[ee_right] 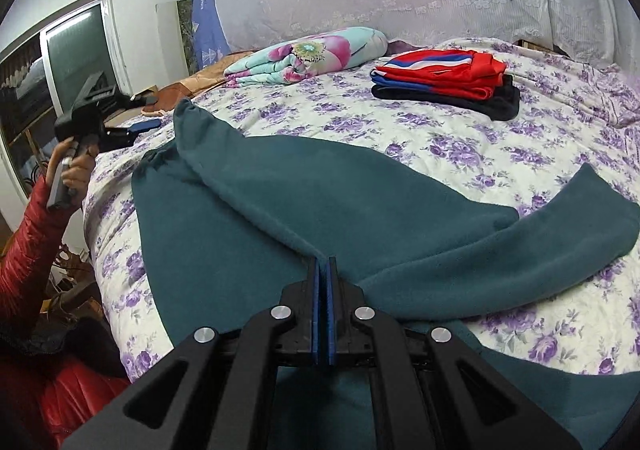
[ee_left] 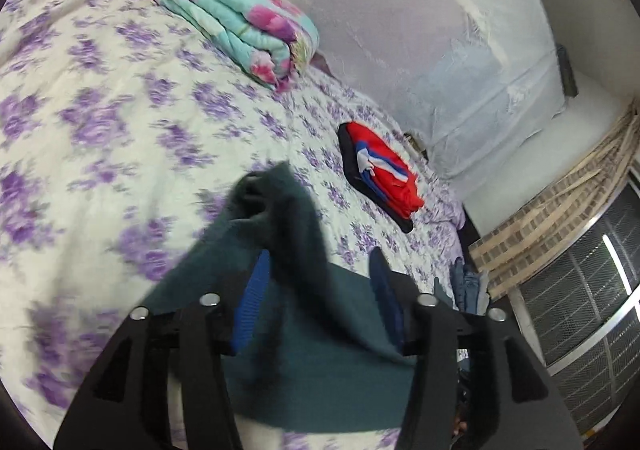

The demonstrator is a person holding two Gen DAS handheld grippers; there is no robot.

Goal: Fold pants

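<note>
Bedroom, purple-flowered bedspread (ee_right: 460, 154) as work surface. Left gripper (ee_left: 320, 290) lifted off cloth at bed's left edge, jaws apart, holding nothing; teal cloth lies behind its fingers. Teal fleece pants (ee_right: 280, 202) spread mid-bed, one leg already drawn over onto the other, cuff end at far right splayed loose. Right gripper (ee_right: 323, 270) clamped on pants' folded edge, jaws together. Folded floral quilt (ee_right: 304, 54), then stacked red-blue garments (ee_right: 444, 78) behind. Judged: lengthwise fold about done; crosswise folds remain.

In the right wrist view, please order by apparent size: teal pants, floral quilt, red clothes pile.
1. Teal pants, largest, though also nearest the camera.
2. Floral quilt.
3. Red clothes pile; it looks close to the quilt, so that order is unsure.
</note>
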